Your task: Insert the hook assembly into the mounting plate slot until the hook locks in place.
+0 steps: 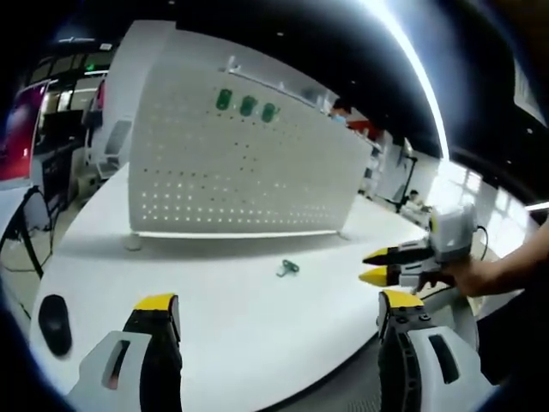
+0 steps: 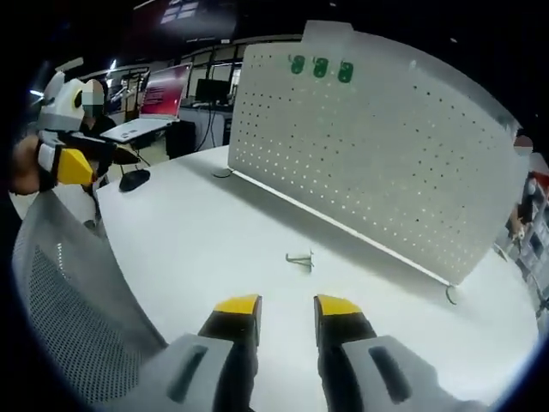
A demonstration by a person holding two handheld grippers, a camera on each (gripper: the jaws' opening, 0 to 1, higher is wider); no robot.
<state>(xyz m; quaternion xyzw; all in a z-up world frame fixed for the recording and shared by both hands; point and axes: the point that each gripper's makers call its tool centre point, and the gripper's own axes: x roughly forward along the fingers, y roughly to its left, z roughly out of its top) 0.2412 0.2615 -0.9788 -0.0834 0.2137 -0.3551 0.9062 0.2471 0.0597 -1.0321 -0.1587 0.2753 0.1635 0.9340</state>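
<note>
A small metal hook (image 1: pixel 288 269) lies loose on the white table (image 1: pixel 214 300), a short way in front of the upright white perforated mounting plate (image 1: pixel 240 163). Three green hooks (image 1: pixel 246 105) hang near the plate's top edge. My left gripper (image 1: pixel 279 305) is wide open above the near table edge, nothing between its jaws. My right gripper (image 1: pixel 377 266) comes in from the right, held by a hand. In the right gripper view the hook (image 2: pixel 299 258) lies ahead of my right gripper (image 2: pixel 288 306), which is open and empty, below the plate (image 2: pixel 369 146) with its green hooks (image 2: pixel 320 67).
A black mouse (image 1: pixel 53 322) sits at the table's left end, also the mouse (image 2: pixel 133 178). A grey mesh chair back (image 2: pixel 69 292) stands close beside the table. My left gripper (image 2: pixel 77 165) is held at the far left. Desks and a red screen (image 2: pixel 163 90) stand behind.
</note>
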